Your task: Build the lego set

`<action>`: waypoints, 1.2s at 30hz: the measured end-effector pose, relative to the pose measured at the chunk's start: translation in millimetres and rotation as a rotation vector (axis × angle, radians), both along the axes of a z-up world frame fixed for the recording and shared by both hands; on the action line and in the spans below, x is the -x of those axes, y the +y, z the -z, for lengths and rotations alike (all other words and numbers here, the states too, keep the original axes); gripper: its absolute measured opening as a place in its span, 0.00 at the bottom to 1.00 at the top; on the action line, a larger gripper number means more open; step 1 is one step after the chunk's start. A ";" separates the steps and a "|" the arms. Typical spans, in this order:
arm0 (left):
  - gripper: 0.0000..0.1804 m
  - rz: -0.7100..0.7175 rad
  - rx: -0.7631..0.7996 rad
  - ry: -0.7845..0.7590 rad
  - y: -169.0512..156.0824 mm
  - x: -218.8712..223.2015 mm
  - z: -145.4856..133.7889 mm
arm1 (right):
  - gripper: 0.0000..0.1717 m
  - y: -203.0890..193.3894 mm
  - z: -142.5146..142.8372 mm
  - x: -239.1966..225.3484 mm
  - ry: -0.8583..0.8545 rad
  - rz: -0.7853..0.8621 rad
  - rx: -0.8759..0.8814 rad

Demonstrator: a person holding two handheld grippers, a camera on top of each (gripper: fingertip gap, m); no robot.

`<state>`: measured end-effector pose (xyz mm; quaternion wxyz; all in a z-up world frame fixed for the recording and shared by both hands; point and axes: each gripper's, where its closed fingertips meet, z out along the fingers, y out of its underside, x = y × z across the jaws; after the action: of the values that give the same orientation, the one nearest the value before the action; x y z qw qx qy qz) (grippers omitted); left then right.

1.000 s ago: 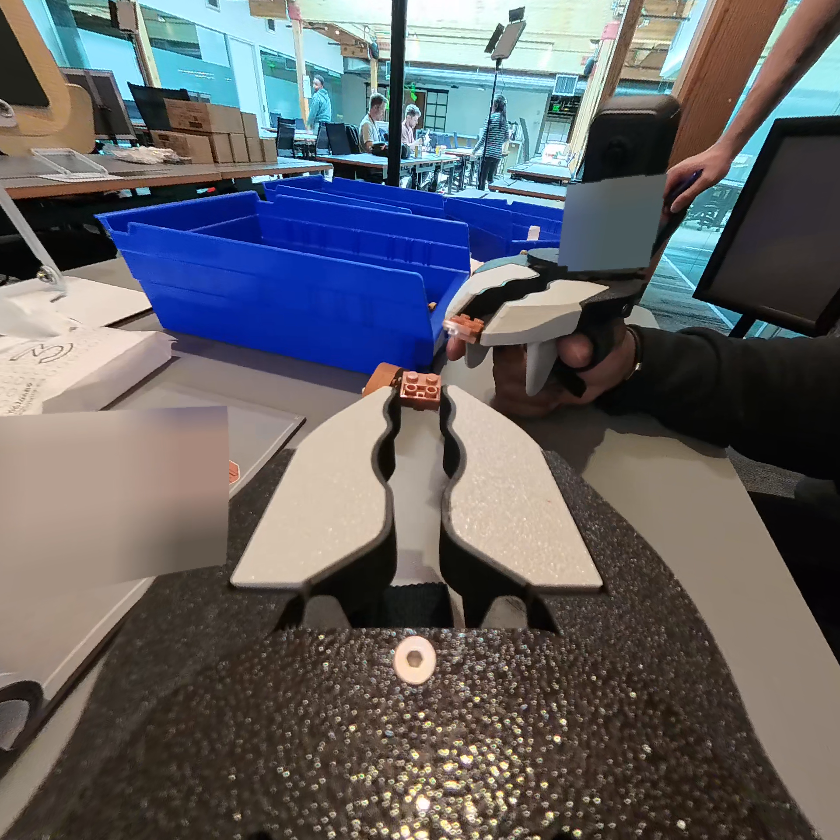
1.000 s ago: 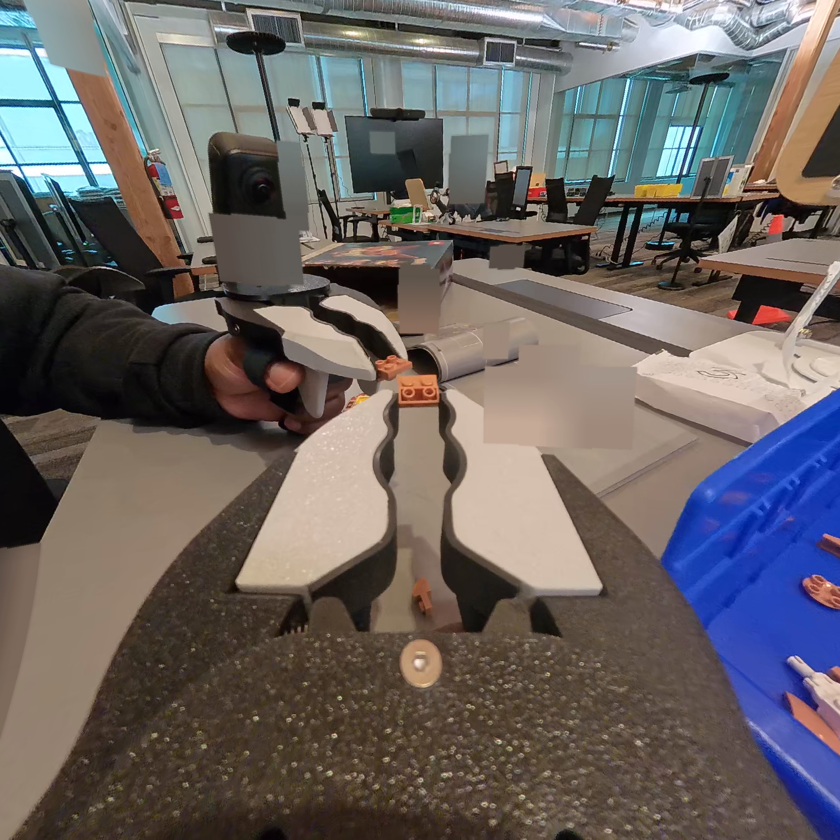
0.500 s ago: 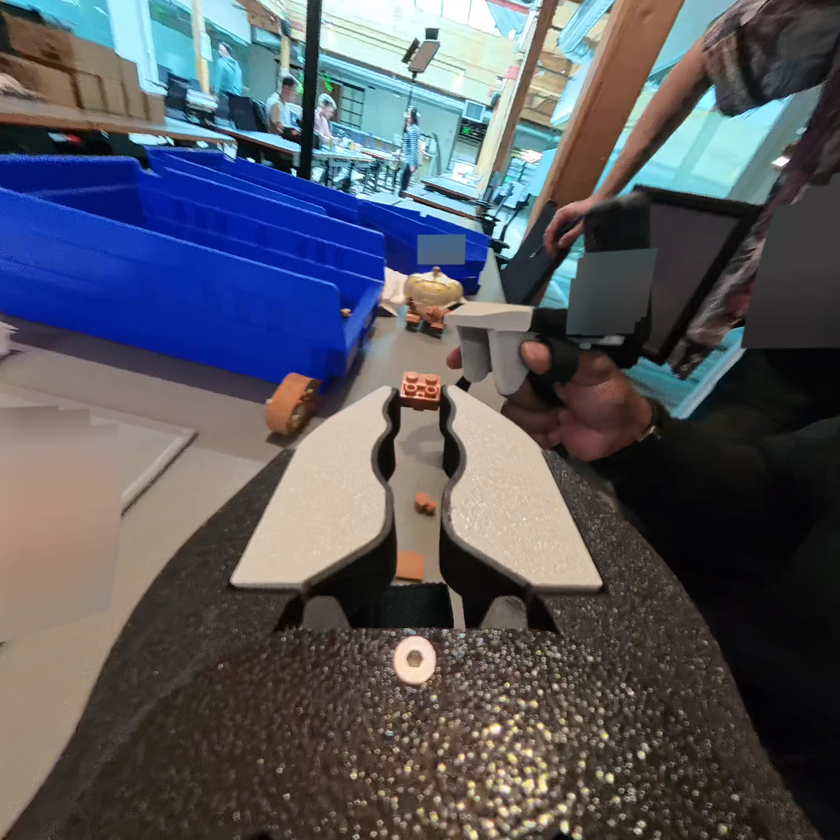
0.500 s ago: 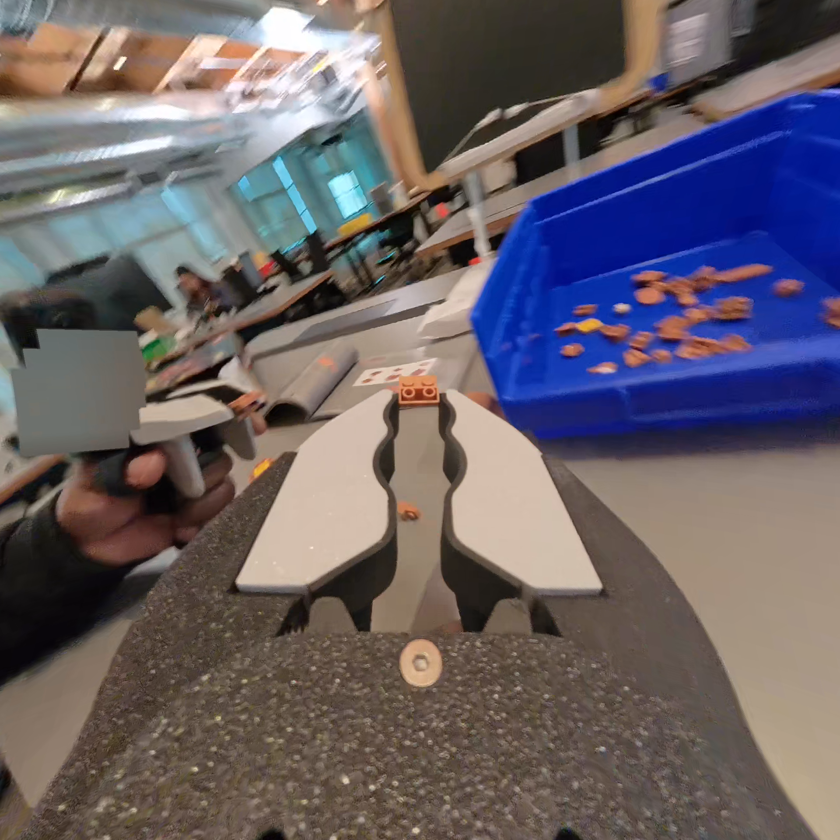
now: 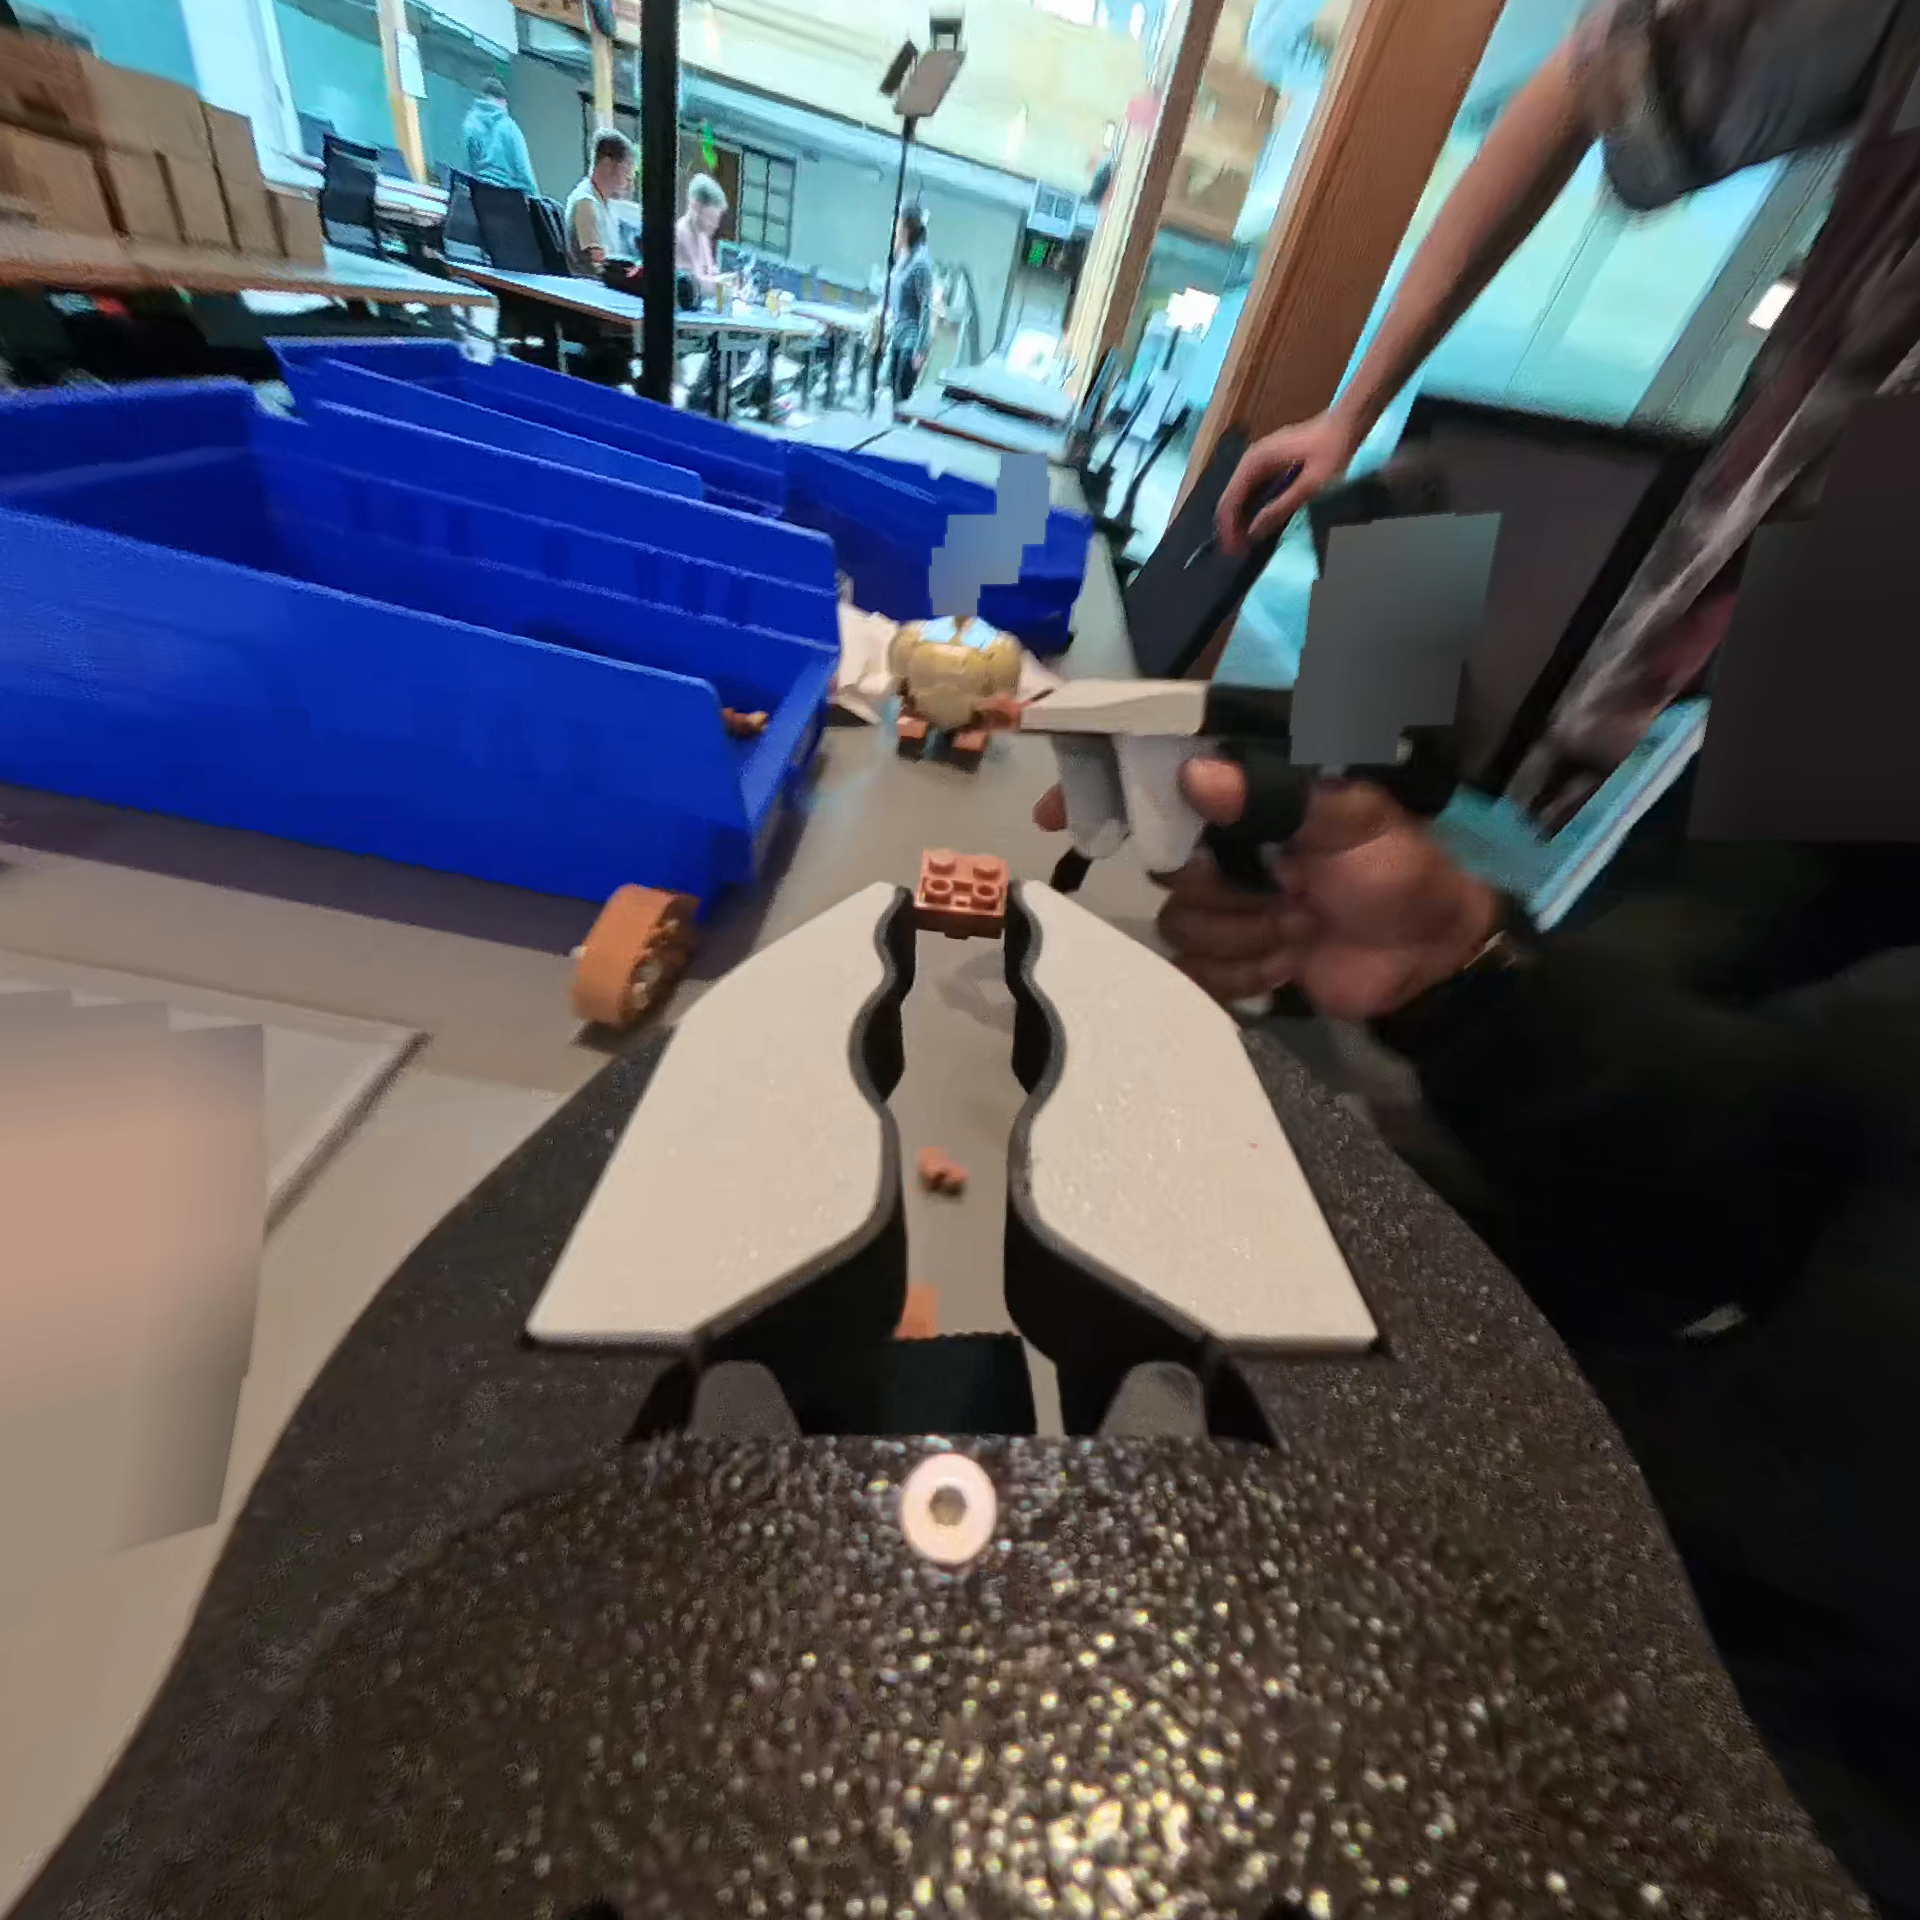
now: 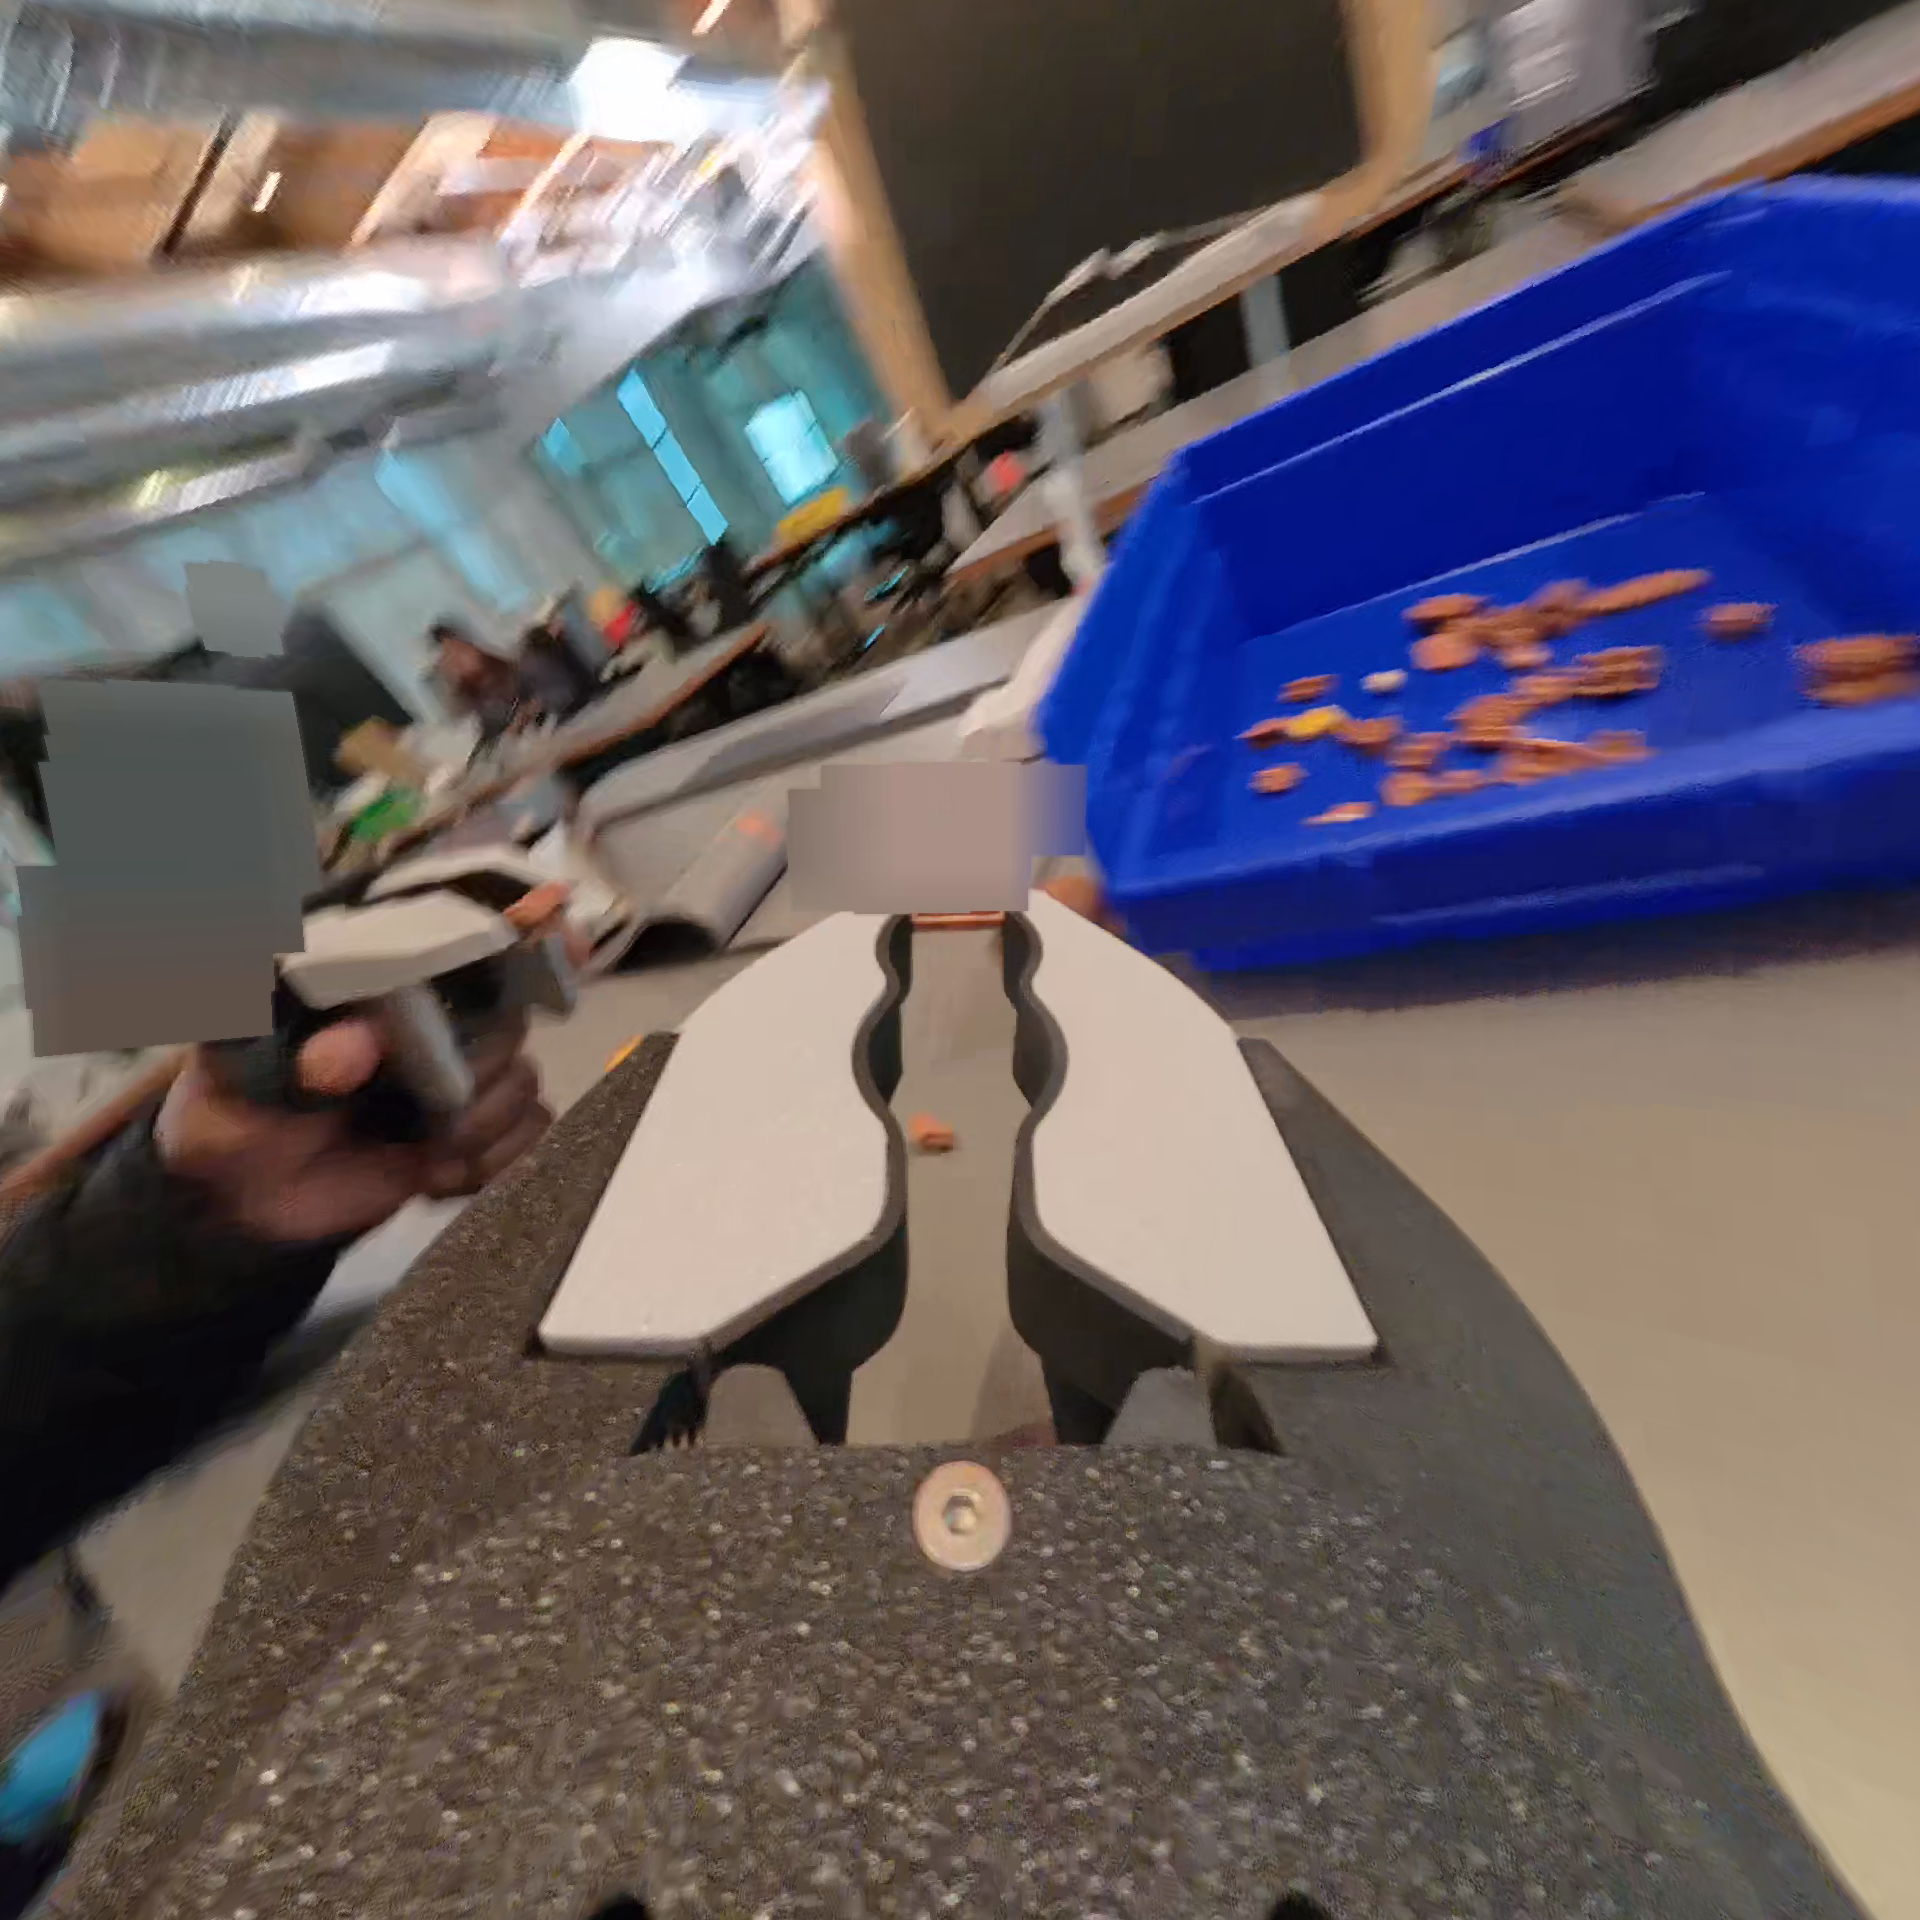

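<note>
Plainly, the left gripper (image 5: 960, 902) was clamped on a small reddish-brown studded brick (image 5: 962, 894), both fingertips pressed to its short sides and the studs facing up. The right gripper (image 6: 958, 920) was likewise closed on a thin brown piece (image 6: 958, 917), though a blurred patch hid most of it. By the look of it, the brick was light, rigid and smooth-walled, best pinched across its flat sides since the studs offer poor purchase. A brown toy wheel (image 5: 632, 968) lay on the grey table (image 5: 499, 997) at ten o'clock of the left fingertips, against the blue bin (image 5: 395, 717). A gold-bodied toy figure (image 5: 954, 673) stood at twelve o'clock, and loose brown bits (image 5: 941, 1166) lay at six.
</note>
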<state>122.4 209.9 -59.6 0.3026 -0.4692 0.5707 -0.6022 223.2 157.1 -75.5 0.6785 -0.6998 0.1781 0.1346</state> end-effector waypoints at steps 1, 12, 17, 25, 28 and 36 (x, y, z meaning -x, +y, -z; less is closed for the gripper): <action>0.09 -0.015 -0.092 0.003 2.7 2.3 4.1 | 0.09 12.1 2.2 18.5 -0.056 -0.077 0.035; 0.09 -0.142 -0.415 0.048 26.4 18.6 44.1 | 0.09 52.8 15.9 81.4 -0.211 -0.251 0.056; 0.09 -0.117 -0.395 0.052 21.3 16.8 46.5 | 0.09 52.3 16.3 86.2 -0.227 -0.275 0.056; 0.09 -0.104 -0.402 0.065 15.9 16.5 51.6 | 0.09 52.4 17.3 92.1 -0.286 -0.278 0.066; 0.09 -0.106 -0.395 0.055 14.9 16.6 49.8 | 0.09 51.1 15.1 89.7 -0.285 -0.259 0.051; 0.09 -0.191 -0.195 0.004 38.9 19.4 31.7 | 0.09 49.0 10.4 83.0 -0.260 -0.226 0.016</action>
<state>103.0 248.8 -91.3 0.4016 -0.4909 0.5800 -0.5113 140.2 206.1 -85.9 0.6710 -0.7321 0.0100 0.1170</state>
